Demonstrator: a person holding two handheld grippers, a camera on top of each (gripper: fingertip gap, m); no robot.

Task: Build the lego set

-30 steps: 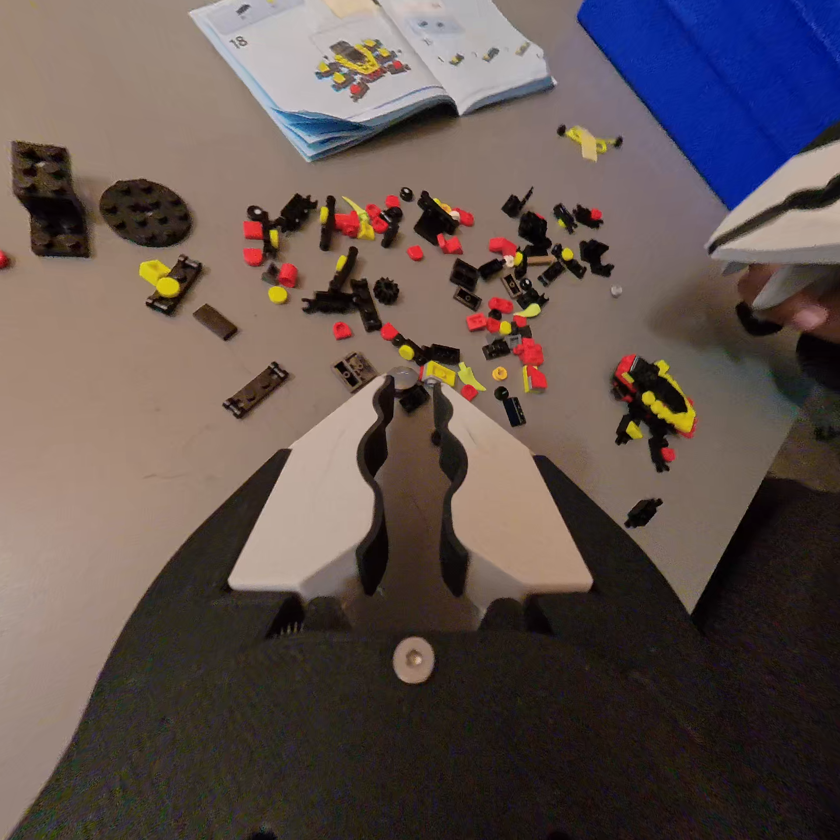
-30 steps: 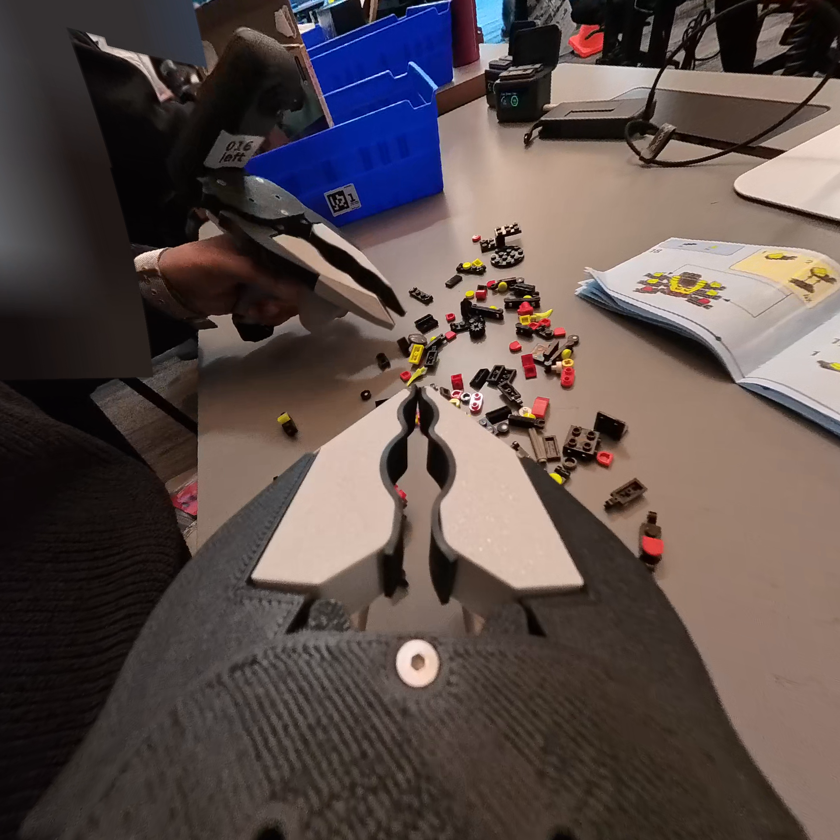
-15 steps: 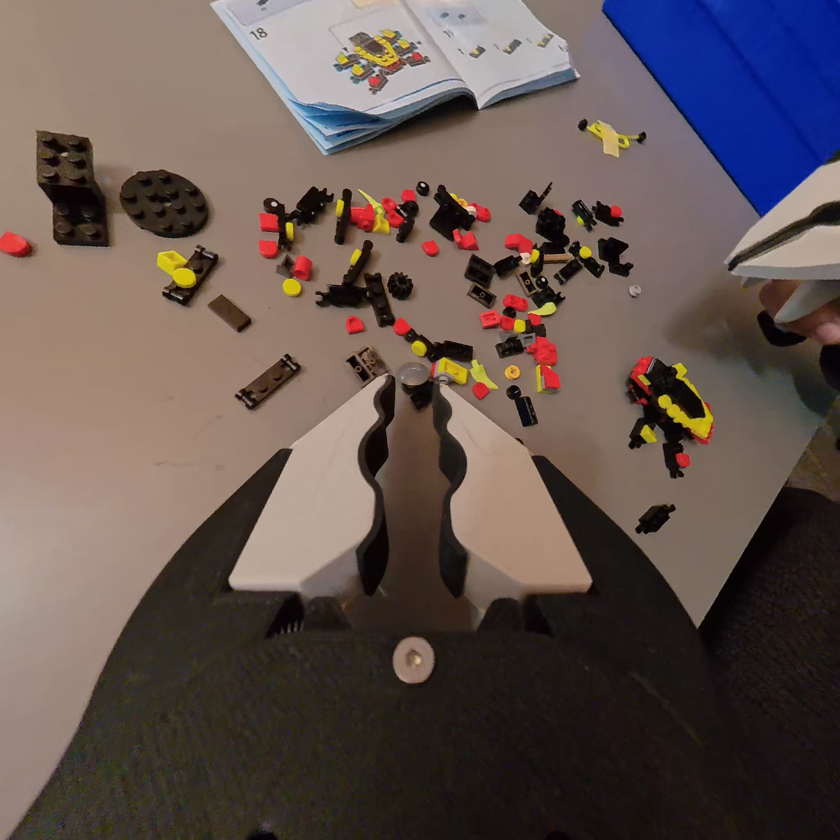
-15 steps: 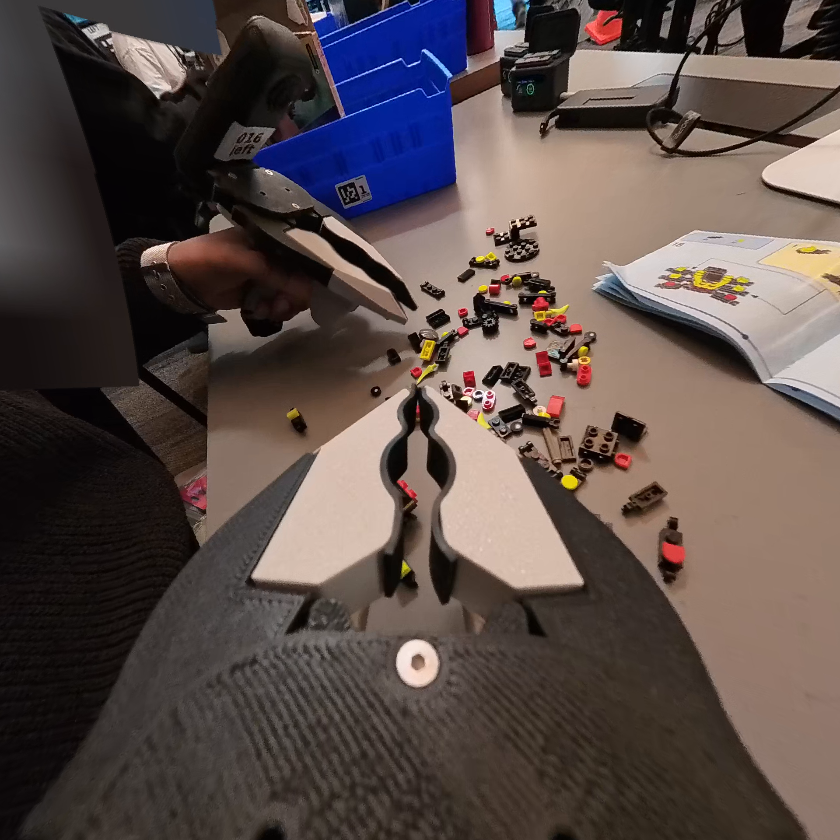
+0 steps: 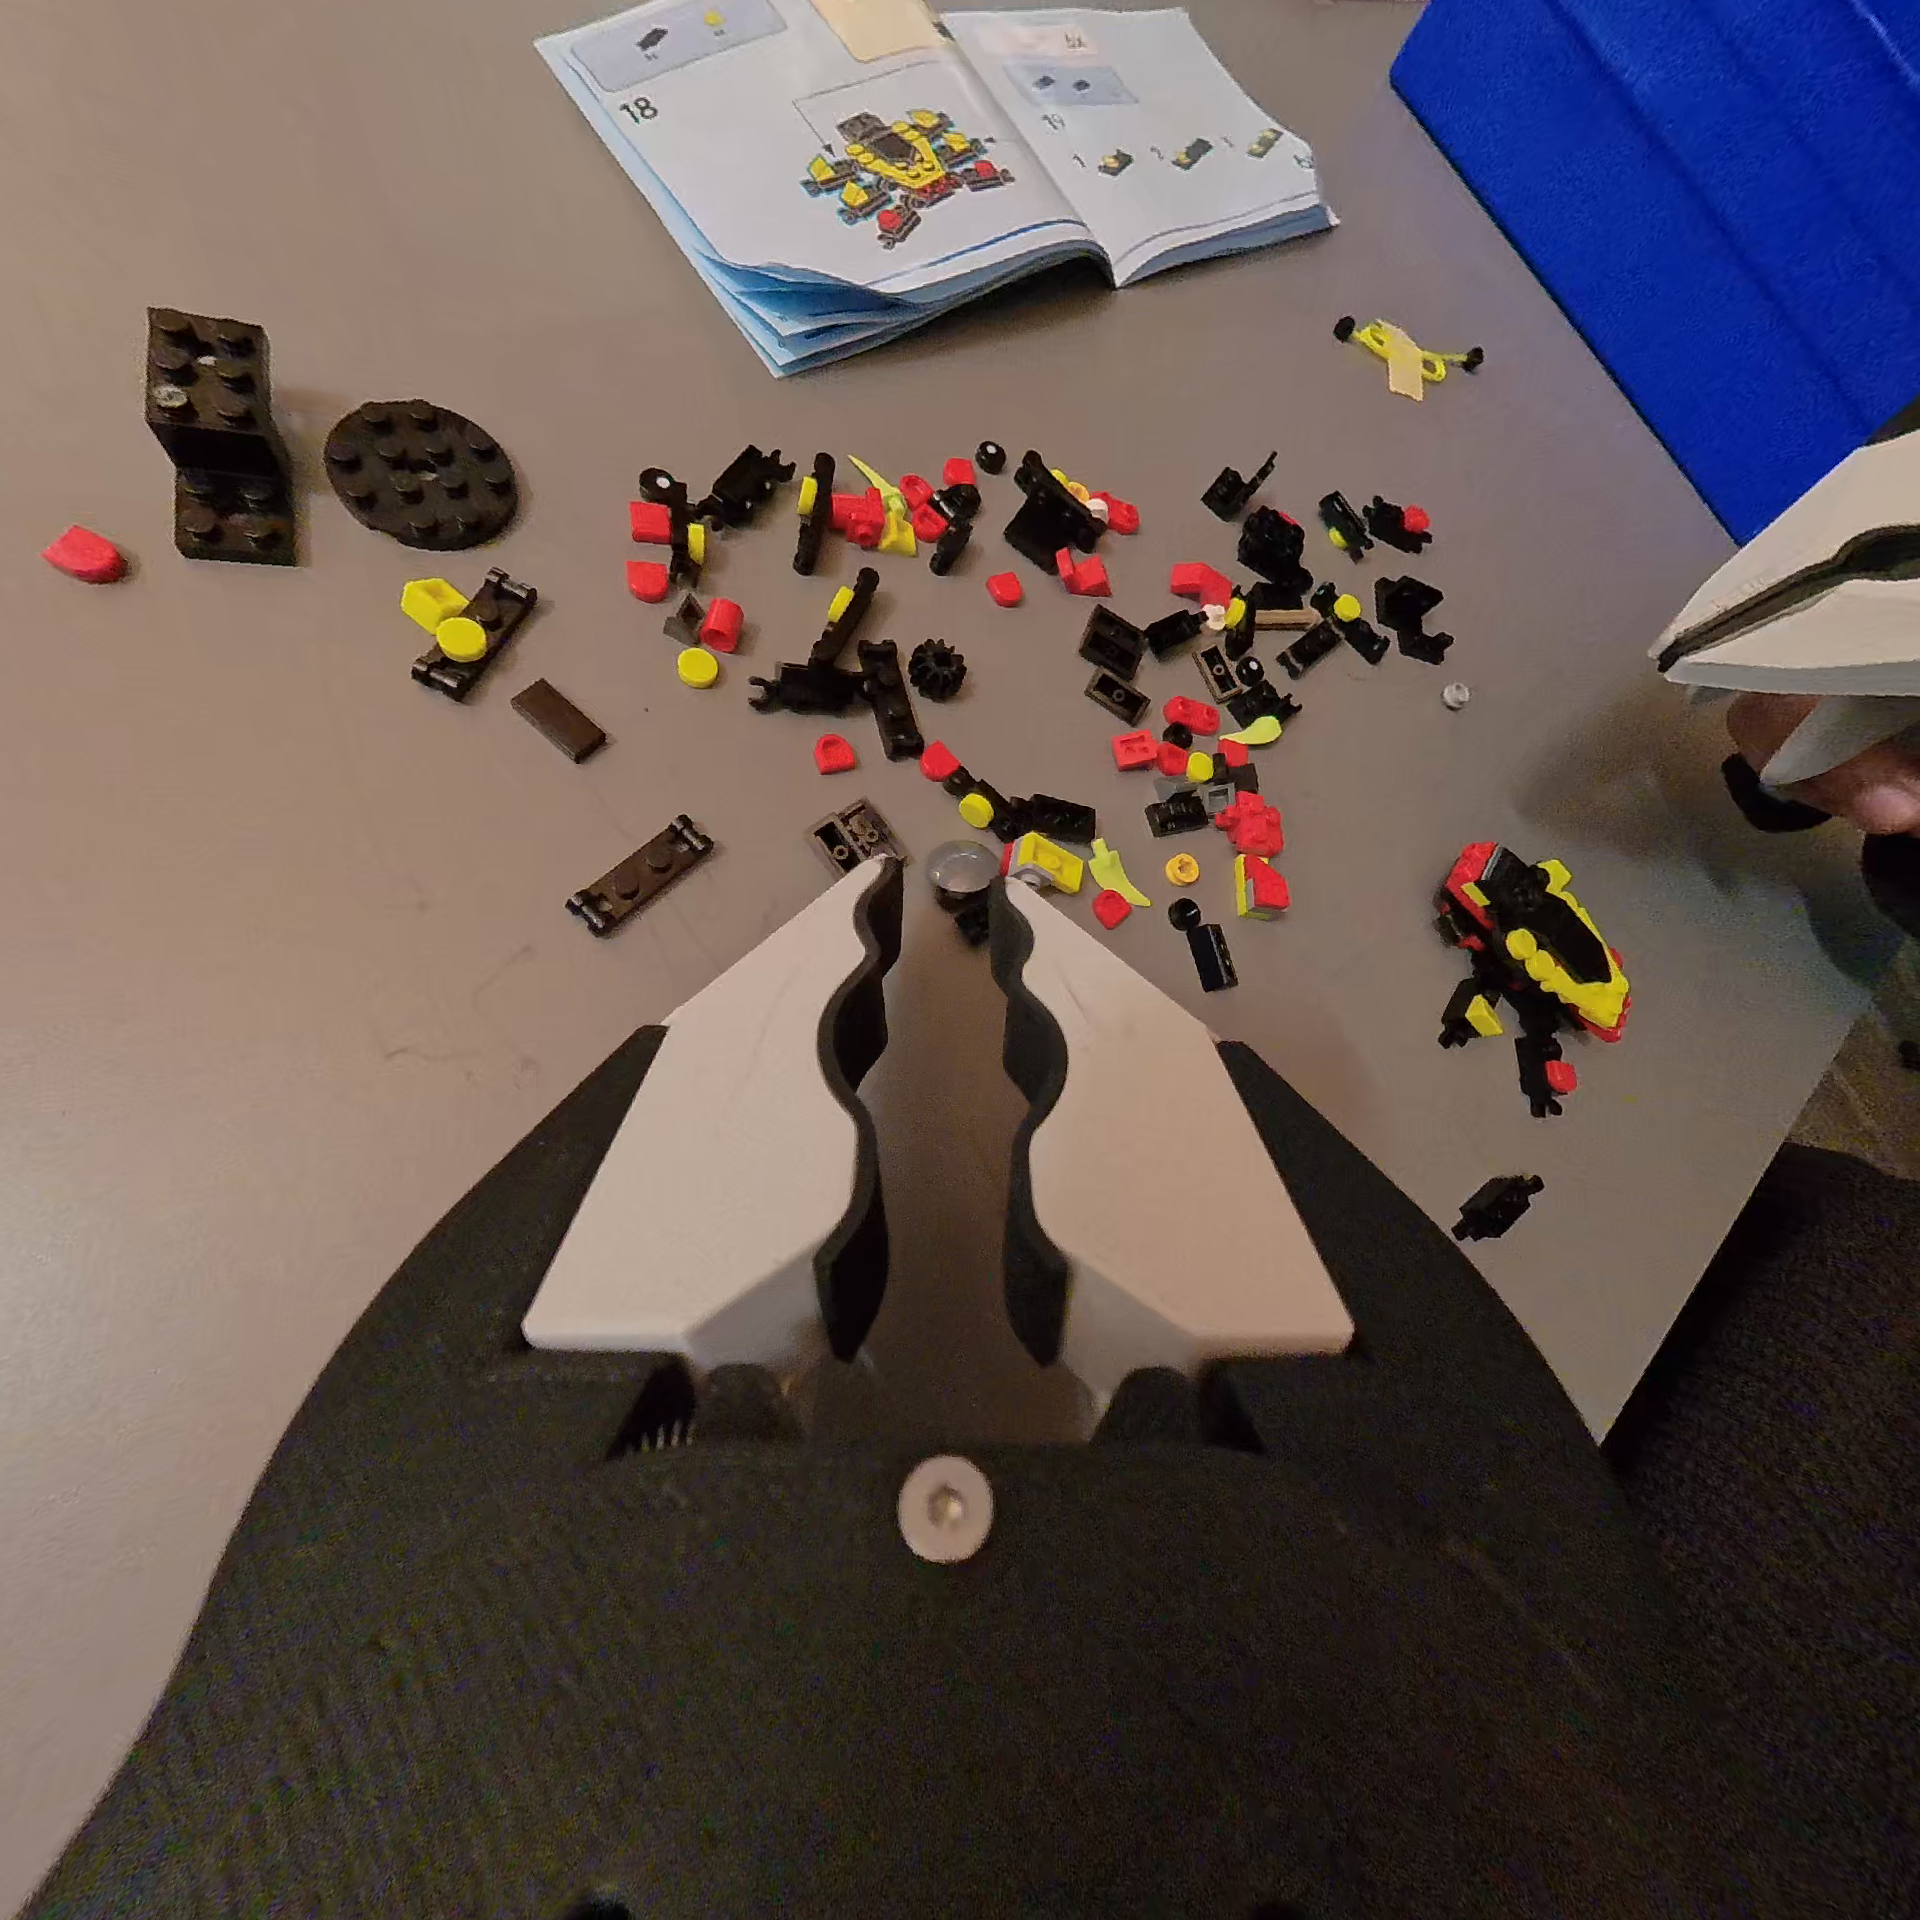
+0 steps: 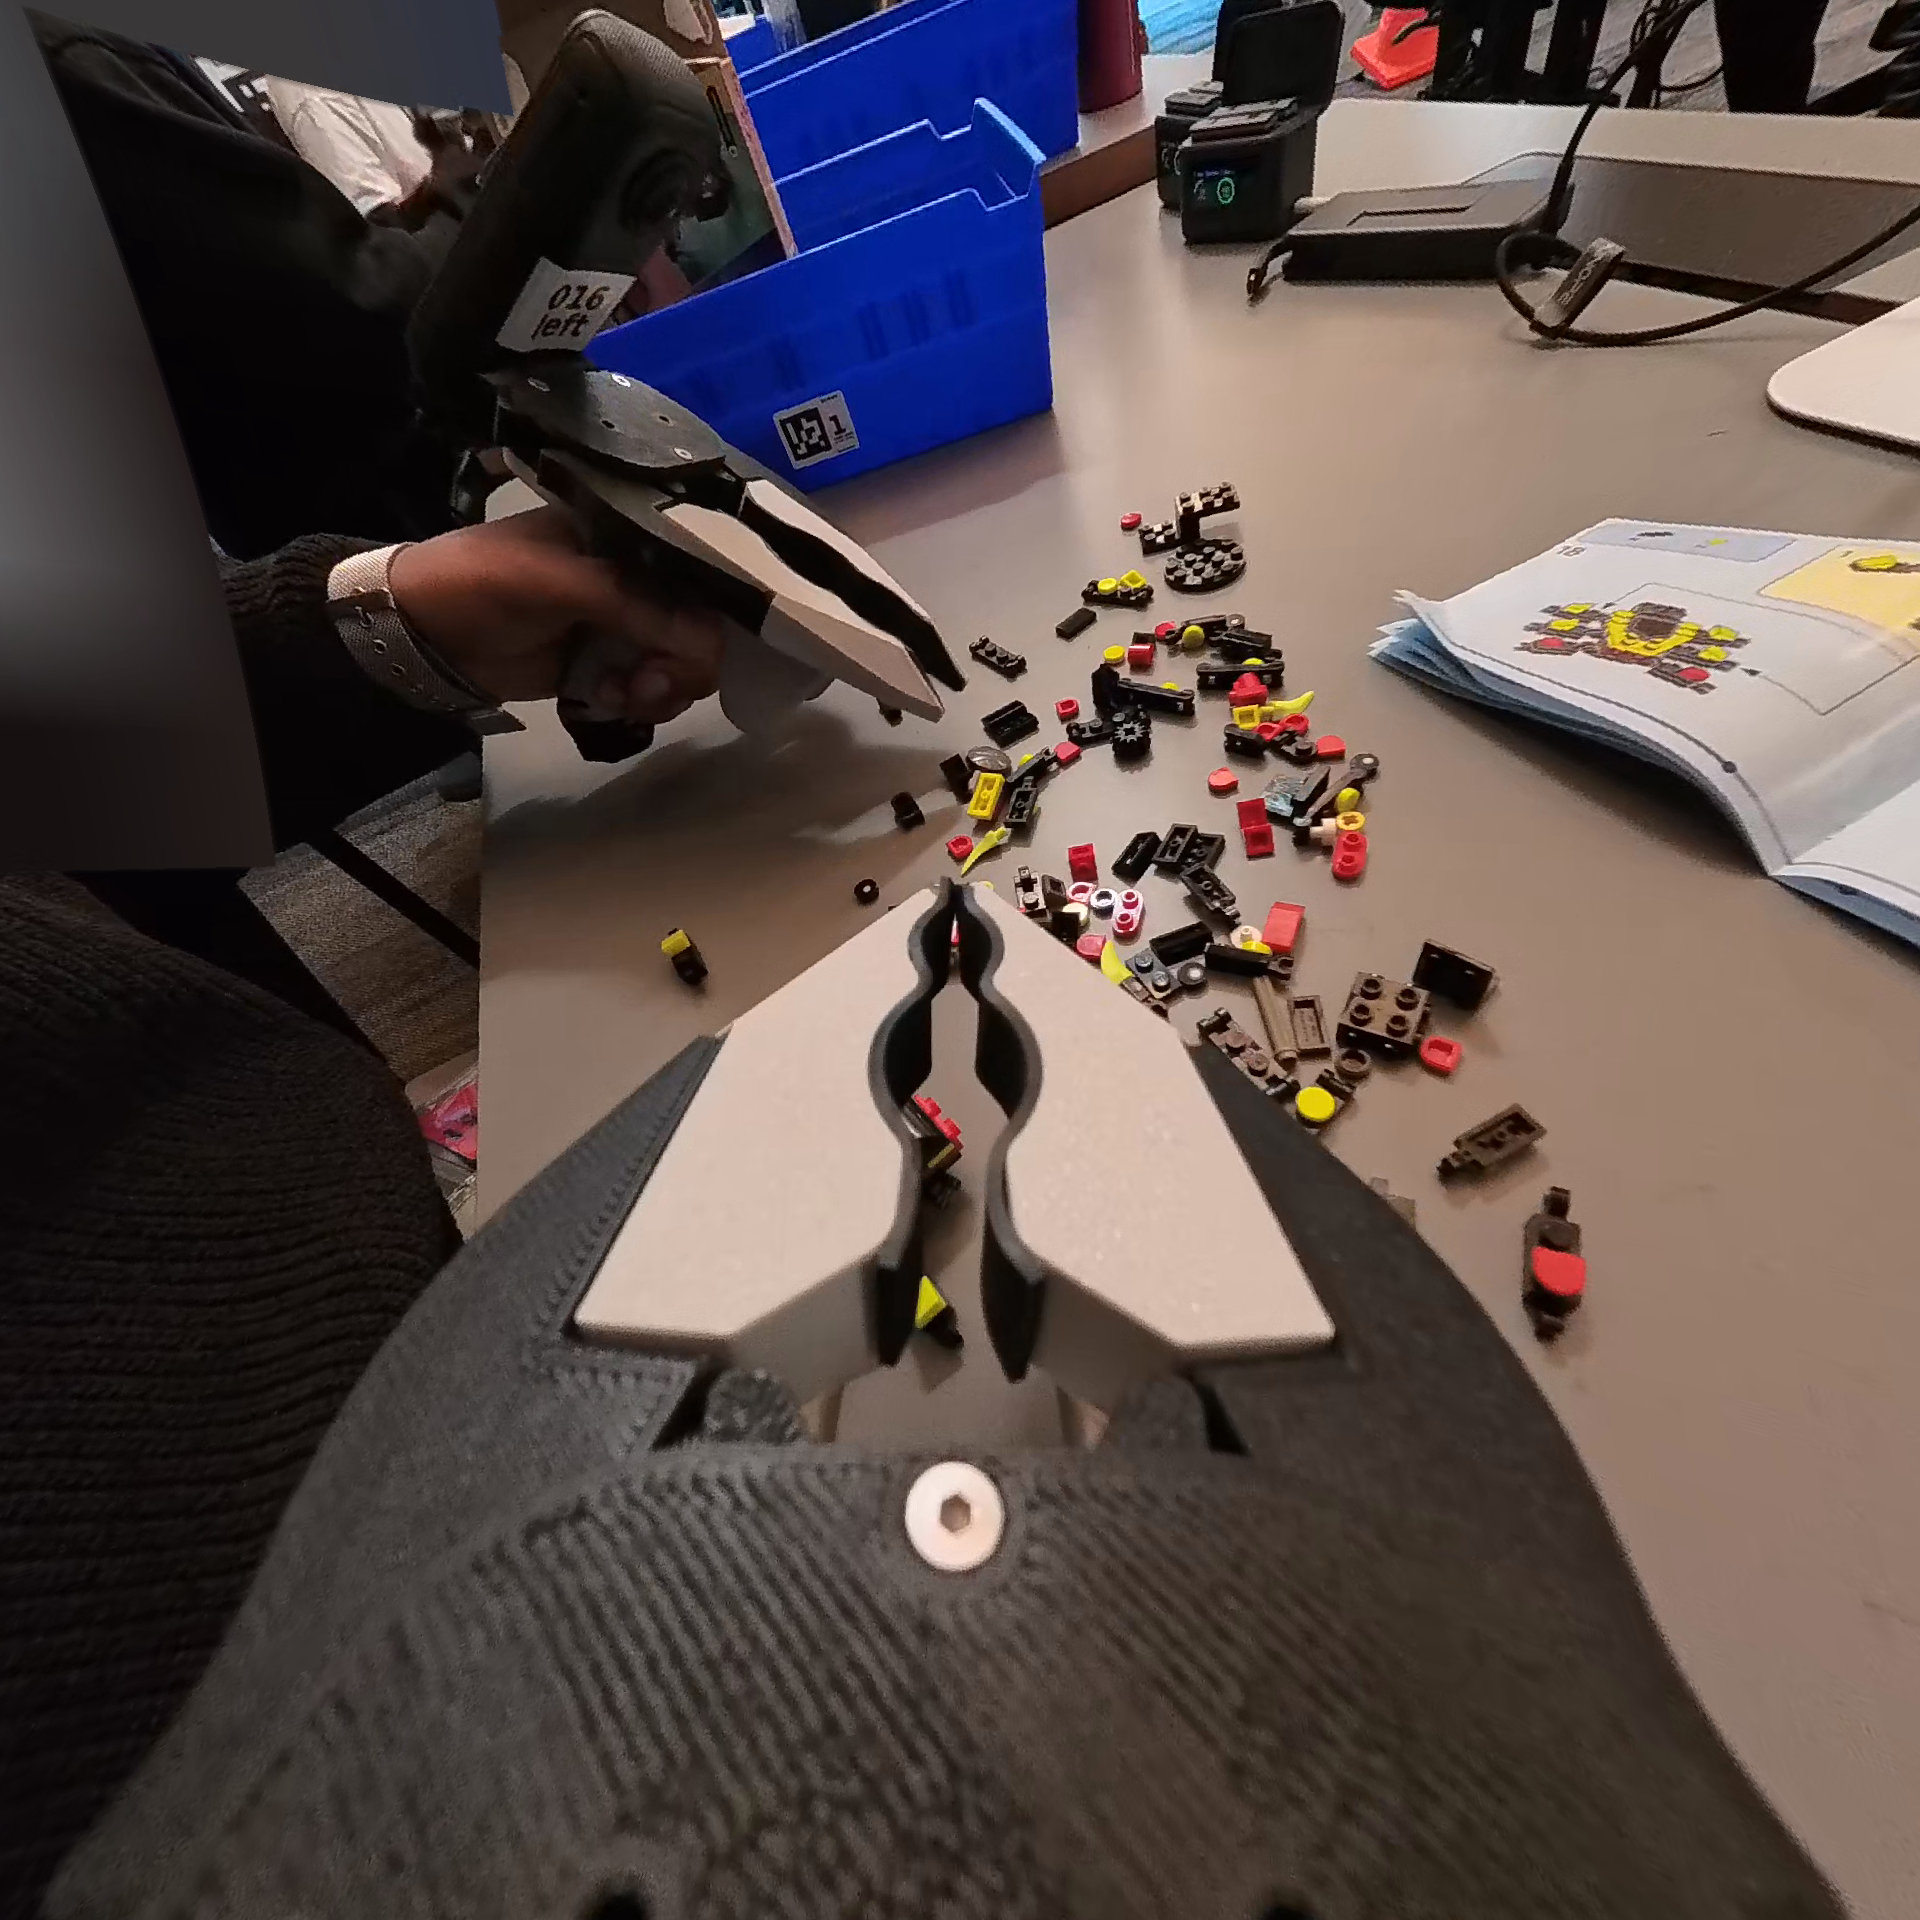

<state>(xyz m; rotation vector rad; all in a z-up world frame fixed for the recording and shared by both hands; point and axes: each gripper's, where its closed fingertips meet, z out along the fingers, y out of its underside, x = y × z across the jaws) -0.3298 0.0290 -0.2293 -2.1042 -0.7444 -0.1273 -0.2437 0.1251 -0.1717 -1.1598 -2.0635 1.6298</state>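
- Left gripper (image 5: 943,891): jaws parted by a narrow gap, nothing between them. It hovers tilted over the near edge of the brick scatter, tips just short of a small grey dome piece (image 5: 961,865).
- Right gripper (image 6: 956,902): tips meet, closed on nothing that I can see. It hangs above the table (image 6: 1558,436); the half-built model (image 5: 1527,961) lies under it, seen only in slivers through the finger gap.
- The half-built model, red, yellow and black, sits near the table edge, apart from the loose pieces (image 5: 1039,644).
- Loose pieces are spread mid-table; black round plate (image 5: 420,473) and black block stack (image 5: 218,436) lie off to one side, well apart.
- Open instruction booklet (image 5: 935,177) beyond the scatter; blue bin (image 6: 883,312) at the far side.
- Handling, my judgement: pieces are light, rigid and smooth, likely to skid or flip under a closing jaw. Pinch across flat side walls, not studs or curved tops.
- The model's thin limbs look prone to pop off; hold it by the central body.
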